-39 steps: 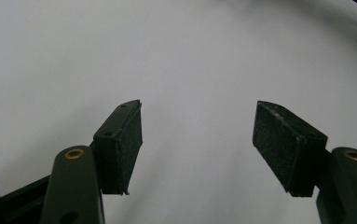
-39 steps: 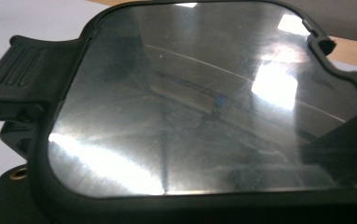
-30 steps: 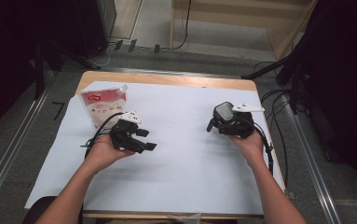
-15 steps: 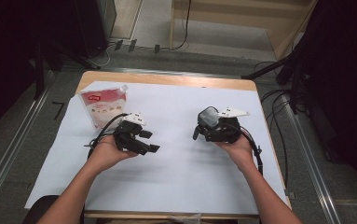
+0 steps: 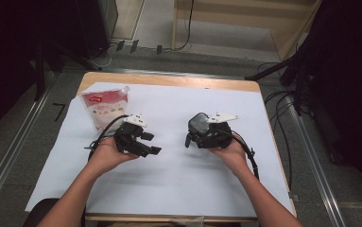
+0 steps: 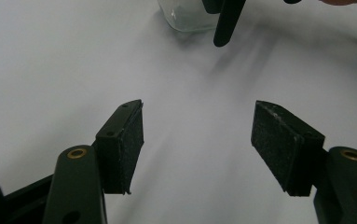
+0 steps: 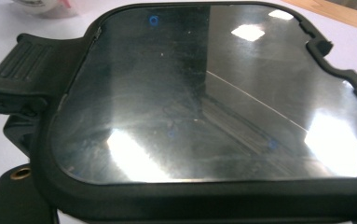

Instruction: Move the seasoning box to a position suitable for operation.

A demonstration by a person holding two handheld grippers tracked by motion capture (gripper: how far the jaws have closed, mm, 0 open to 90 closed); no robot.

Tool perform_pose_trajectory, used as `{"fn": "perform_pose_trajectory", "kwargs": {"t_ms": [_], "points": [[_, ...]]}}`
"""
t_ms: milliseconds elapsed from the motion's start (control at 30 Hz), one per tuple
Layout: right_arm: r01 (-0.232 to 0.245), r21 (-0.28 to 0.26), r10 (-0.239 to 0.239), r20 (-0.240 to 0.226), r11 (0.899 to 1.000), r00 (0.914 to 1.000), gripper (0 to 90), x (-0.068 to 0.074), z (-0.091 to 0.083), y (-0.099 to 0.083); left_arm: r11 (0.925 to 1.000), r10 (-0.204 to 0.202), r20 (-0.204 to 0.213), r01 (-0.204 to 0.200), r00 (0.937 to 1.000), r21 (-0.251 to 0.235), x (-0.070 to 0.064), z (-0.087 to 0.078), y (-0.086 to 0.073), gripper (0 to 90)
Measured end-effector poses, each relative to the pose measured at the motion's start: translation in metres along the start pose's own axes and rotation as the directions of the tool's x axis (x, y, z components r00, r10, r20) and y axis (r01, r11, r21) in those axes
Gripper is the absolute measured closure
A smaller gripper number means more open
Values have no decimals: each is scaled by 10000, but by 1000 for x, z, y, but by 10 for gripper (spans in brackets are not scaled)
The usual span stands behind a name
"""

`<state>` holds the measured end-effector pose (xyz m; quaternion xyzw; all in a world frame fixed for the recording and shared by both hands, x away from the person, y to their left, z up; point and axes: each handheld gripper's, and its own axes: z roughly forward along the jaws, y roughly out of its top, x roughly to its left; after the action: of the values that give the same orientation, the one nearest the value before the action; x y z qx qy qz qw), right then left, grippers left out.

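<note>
both forearms in from bottom edge, bare, angled inward. left hand (image 5: 104,156) grips left gripper (image 5: 151,143) low over table, jaws spread wide. right hand (image 5: 229,152) holds right gripper (image 5: 188,140), jaw state unclear. grippers face each other, apart.

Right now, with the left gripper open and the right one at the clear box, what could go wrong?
1. The black lid hides the right gripper jaws, so its hold on the clear box cannot be checked; the box might slip.
2. The left gripper cable trails beside the standing pouch; a quick pull could tip it.
3. The grippers face each other, so they may collide.
</note>
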<state>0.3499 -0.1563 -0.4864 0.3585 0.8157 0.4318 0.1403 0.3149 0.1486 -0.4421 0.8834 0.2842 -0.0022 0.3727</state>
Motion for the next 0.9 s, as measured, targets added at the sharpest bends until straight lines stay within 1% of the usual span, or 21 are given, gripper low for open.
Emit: {"fn": "perform_pose_trajectory", "kwargs": {"t_ms": [67,100,133,167,333,433,467,533,600,633,667,767,867,900], "points": [[-140,-45,139,-147,9999,9998,152,3,2,1,10000,34,14,-34,10000,-19,0,0,0,352],[-92,-67,91,-198,9999,9998,152,7,5,2,10000,33,-3,-33,10000,7,0,0,0,352],[-92,-67,91,-198,9999,9998,152,7,5,2,10000,33,-3,-33,10000,7,0,0,0,352],[24,-62,-25,-242,10000,9997,152,12,8,3,10000,25,-3,-25,10000,12,0,1,0,353],[-29,-8,29,-459,10000,9989,152,22,17,2,10000,-1,14,1,10000,-31,-1,2,0,352],[107,109,-101,-573,9999,9983,152,29,23,2,10000,14,-39,-14,10000,-3,-1,1,0,352],[107,109,-101,-573,9999,9983,152,29,23,2,10000,14,-39,-14,10000,-3,-1,1,0,352],[329,115,-321,-655,9994,9973,152,34,28,2,10000,10,-51,-9,10000,26,0,1,-1,352],[404,160,-392,-688,9991,9969,152,38,29,1,10000,15,-49,-15,10000,34,0,1,-1,352],[404,160,-392,-688,9991,9969,152,38,29,1,10000,15,-49,-15,10000,34,0,1,-1,352],[621,111,-613,-618,9980,9962,152,41,30,1,10000,8,-21,-8,10000,50,0,2,-1,352],[503,83,-496,-665,9987,9966,152,40,31,0,10000,47,8,-47,10000,82,-1,3,-1,352],[559,61,-553,-717,9984,9959,151,40,31,-2,10000,28,25,-29,10000,71,-1,4,-1,352],[496,134,-485,-740,9987,9961,152,40,30,-2,10000,41,25,-41,10000,78,-1,4,-1,352]]}}
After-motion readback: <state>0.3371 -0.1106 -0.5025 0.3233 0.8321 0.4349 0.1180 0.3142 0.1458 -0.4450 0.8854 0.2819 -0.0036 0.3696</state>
